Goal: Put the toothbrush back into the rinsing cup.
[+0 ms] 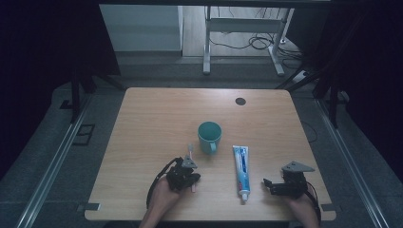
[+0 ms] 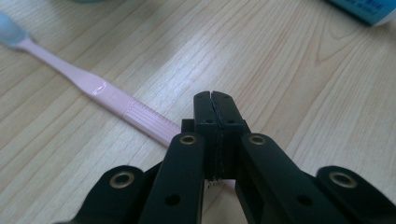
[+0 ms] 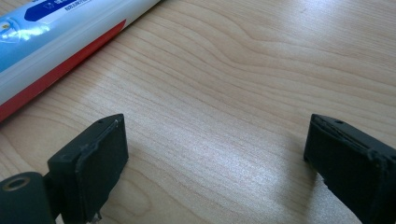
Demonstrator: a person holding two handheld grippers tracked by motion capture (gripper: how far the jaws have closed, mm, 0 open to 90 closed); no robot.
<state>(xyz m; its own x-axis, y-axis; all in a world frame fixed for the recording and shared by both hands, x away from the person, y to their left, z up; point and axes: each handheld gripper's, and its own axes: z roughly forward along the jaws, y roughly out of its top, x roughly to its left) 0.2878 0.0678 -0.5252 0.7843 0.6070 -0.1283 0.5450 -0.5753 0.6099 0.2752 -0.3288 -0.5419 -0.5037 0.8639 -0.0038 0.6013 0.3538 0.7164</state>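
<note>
Our left gripper (image 2: 215,95) has its jaws pressed together over the pink toothbrush (image 2: 112,99) handle, which lies flat on the table (image 1: 157,114) and runs under them; whether they pinch it we can't tell. Our right gripper (image 3: 215,144) stands wide open over bare wood, nothing between. Toothpaste tube (image 1: 241,168) lies between both grippers, teal mug (image 1: 209,135) just beyond.

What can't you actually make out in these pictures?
- Toothbrush: left gripper view, its rear handle hidden behind the shut jaws.
- Toothpaste tube: right gripper view, cut off by the frame edge; print too blurred to read.
- Cup: high view, too dim to see what it holds.
</note>
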